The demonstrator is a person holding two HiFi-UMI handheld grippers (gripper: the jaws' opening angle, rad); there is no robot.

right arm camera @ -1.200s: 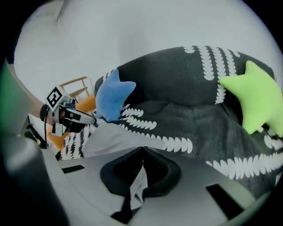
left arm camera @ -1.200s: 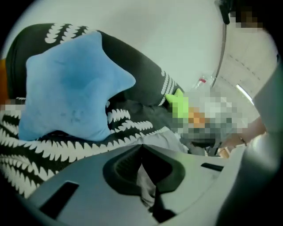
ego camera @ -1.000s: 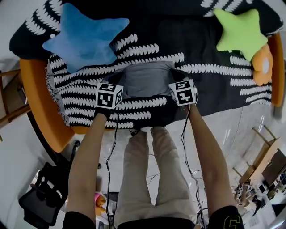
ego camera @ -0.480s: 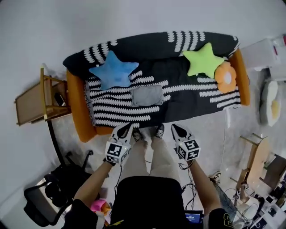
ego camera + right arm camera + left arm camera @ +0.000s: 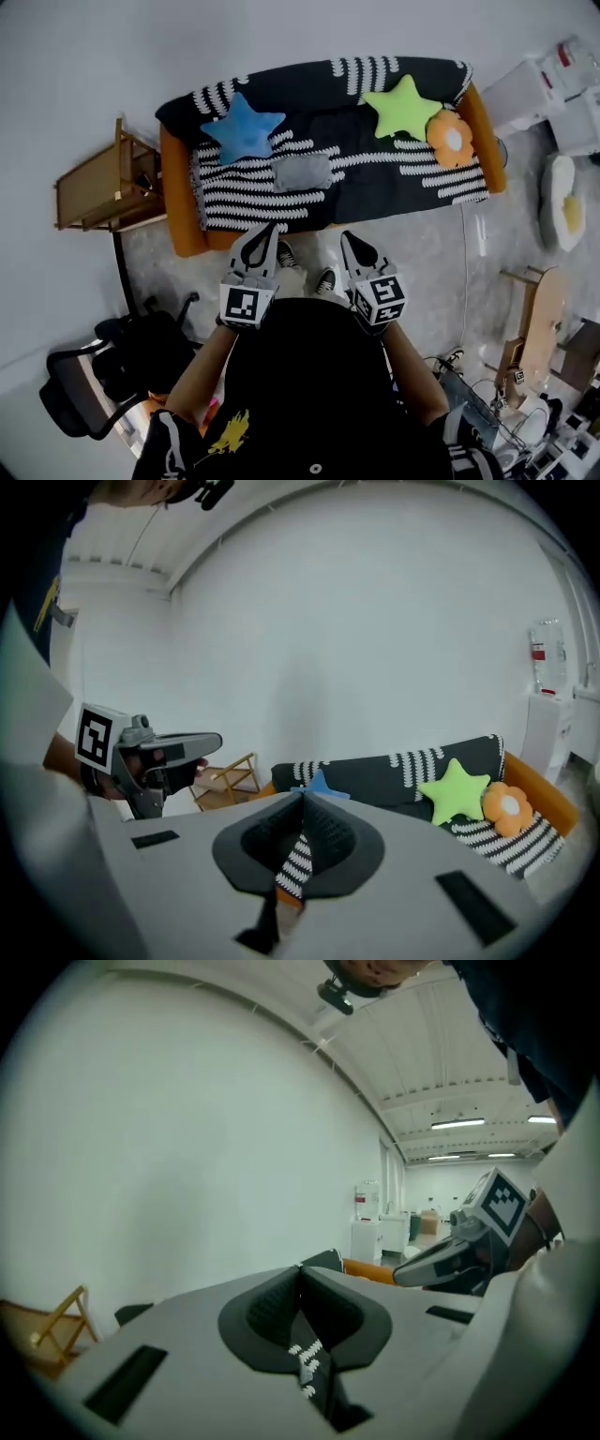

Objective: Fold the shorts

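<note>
While the person stands on the floor just near the sofa [image 5: 180, 225], both grippers are held up close to the body, well apart from the shorts [image 5: 302, 172]. The left gripper [image 5: 269, 228] has its jaws pressed together with nothing between them. In its own view the two pads meet along one line, and only a strip of patterned cloth shows through the notch below them. The right gripper [image 5: 346, 236] is the same: jaws together, empty. Both point toward the sofa, side by side and apart from each other, with the person's shoes [image 5: 326, 278] on the floor below and between them. In each gripper view the other gripper shows off to the side, level with it.

The shorts are grey and lie as a small flat rectangle on the black-and-white throw [image 5: 375, 187], on the left half of the seat. A blue star [image 5: 242, 131] cushion sits just beyond them, to the far left, against the backrest. A green star [image 5: 403, 105] rests farther right on the backrest, and a flower cushion [image 5: 452, 139] lies just beside it by the right armrest. Left of the sofa stands a wooden rack [image 5: 94, 187]. A black chair [image 5: 80, 398] is at the near left.
</note>
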